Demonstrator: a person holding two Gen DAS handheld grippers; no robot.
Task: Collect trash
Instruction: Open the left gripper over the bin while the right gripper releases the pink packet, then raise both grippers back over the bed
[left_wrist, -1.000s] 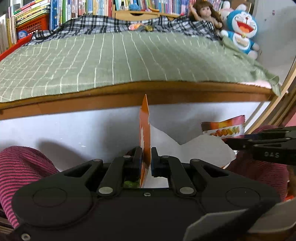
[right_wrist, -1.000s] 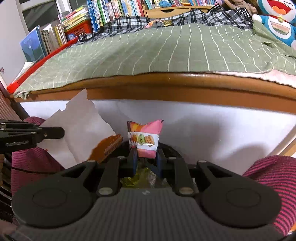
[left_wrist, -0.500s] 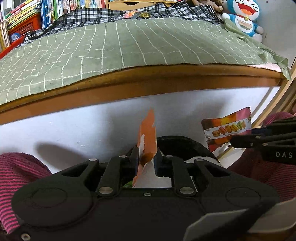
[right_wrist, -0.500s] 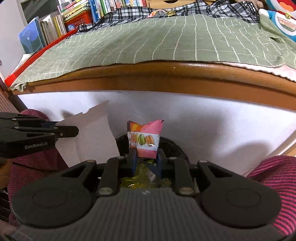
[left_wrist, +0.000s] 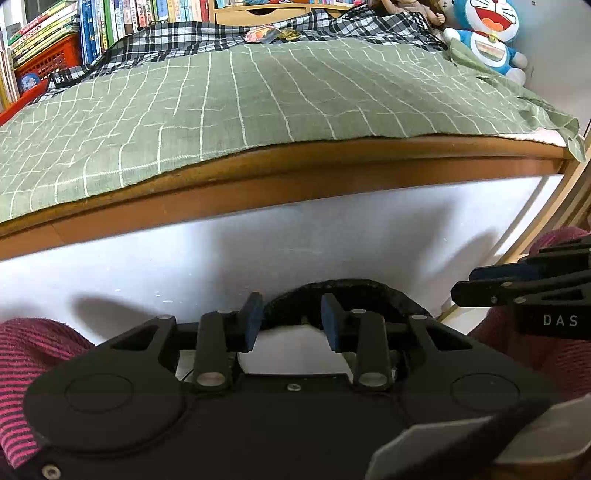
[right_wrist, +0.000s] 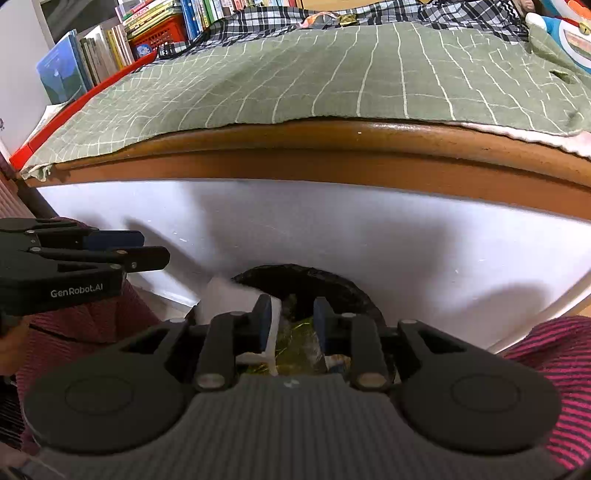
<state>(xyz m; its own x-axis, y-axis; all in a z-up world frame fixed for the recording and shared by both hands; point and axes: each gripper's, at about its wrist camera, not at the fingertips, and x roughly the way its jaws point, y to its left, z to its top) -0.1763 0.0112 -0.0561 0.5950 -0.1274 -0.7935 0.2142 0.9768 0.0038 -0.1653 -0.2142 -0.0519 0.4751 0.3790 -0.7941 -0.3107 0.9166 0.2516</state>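
Note:
My left gripper (left_wrist: 291, 319) hovers over a black trash bin (left_wrist: 343, 286), its jaws opening with nothing between them. A white sheet of paper (left_wrist: 291, 347) lies in the bin just below. My right gripper (right_wrist: 291, 321) hangs over the same bin (right_wrist: 314, 273), jaws also opening and gripping nothing. Under it lie the white paper (right_wrist: 229, 299) and crumpled green-yellow wrappers (right_wrist: 295, 343). Each gripper shows in the other's view: the right gripper (left_wrist: 517, 291) at the right edge, the left gripper (right_wrist: 110, 247) at the left edge.
The bin stands against the white side panel (left_wrist: 332, 236) of a wood-edged bed with a green checked cover (left_wrist: 258, 96). Small wrappers (left_wrist: 269, 34) lie at the bed's far side. Books (right_wrist: 92, 55) stand to the left, plush toys (left_wrist: 484, 33) to the right. Striped sleeves flank both grippers.
The left gripper let go of the orange-and-white paper and the right gripper let go of the pink snack packet. Both pieces dropped toward the bin, and both jaws now stand apart.

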